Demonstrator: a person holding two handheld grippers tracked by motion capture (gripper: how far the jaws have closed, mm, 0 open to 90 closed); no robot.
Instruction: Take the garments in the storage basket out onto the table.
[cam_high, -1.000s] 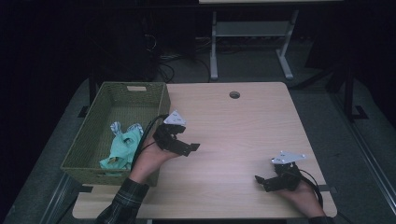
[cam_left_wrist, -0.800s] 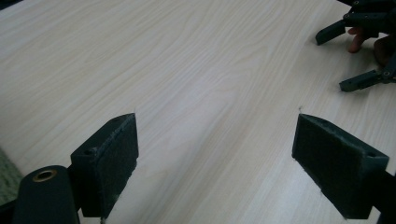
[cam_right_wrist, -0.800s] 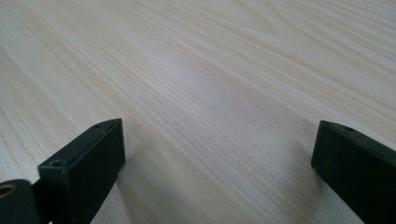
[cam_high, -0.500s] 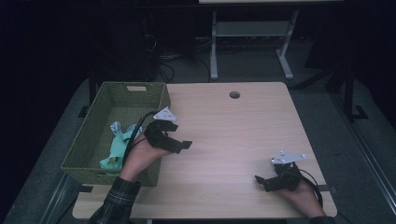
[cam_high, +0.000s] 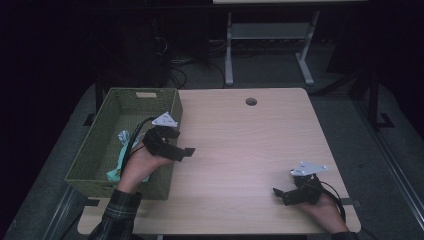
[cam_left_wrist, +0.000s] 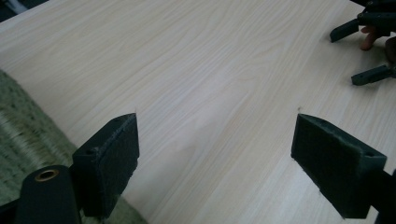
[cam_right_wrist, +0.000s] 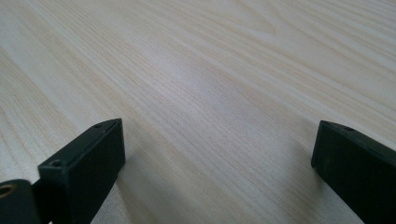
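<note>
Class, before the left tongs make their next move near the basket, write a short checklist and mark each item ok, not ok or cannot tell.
1. Left tongs open and holding nothing: ok.
2. Right tongs open, parked low over the table: ok.
3. Teal cloth lies inside the basket: ok.
4. Left tongs aimed at the cloth: not ok, they point across the table.
5. Cloth free of snags in the weave: cannot tell.

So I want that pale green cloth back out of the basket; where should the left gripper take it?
Probably the bunched upper end of the cloth, coming straight down from above: the basket walls block any sideways approach, and the left gripper is already open.
</note>
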